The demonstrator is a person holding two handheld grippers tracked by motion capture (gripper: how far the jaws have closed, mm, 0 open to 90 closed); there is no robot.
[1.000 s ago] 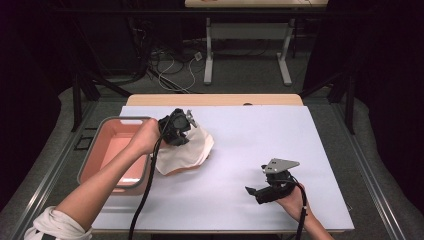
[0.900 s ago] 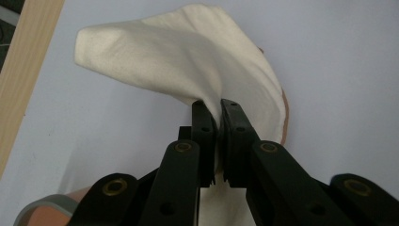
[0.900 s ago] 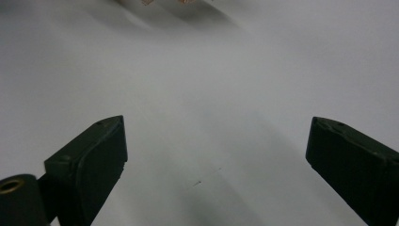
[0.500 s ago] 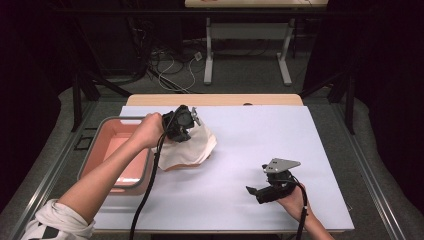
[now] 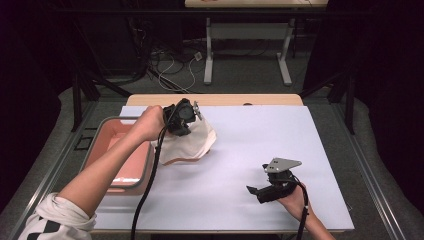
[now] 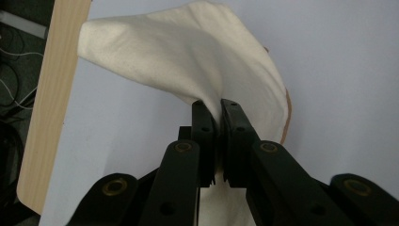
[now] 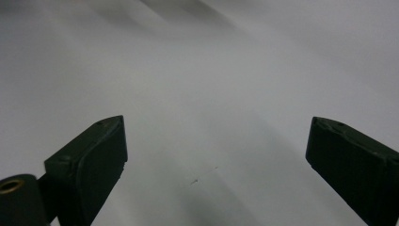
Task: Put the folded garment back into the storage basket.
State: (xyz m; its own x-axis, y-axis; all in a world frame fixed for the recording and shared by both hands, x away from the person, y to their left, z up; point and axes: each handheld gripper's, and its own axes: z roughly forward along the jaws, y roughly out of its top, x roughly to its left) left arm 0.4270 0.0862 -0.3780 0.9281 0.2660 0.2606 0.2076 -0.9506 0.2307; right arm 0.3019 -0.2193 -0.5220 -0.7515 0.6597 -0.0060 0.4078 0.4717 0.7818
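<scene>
- a pink tray point(image 5: 116, 172) sits at the left edge of the tabletop point(image 5: 260, 150), partly hanging past the white surface.
- just right of the tray, near the far left corner, the left gripper point(image 5: 186, 116) is clamped tight on a fold of a cream cloth point(image 5: 192, 142); in the left gripper view the jaws of the left gripper point(image 6: 217, 113) pinch the cloth point(image 6: 197, 61) between them and lift that part up.
- the rest of the cloth drapes down onto the tabletop, its lower edge touching the surface beside the tray.
- well apart, near the near right corner, the right gripper point(image 5: 260, 192) rests low over bare tabletop with its jaws spread wide and nothing between them, as with the right gripper point(image 7: 216, 155) in its own view.
</scene>
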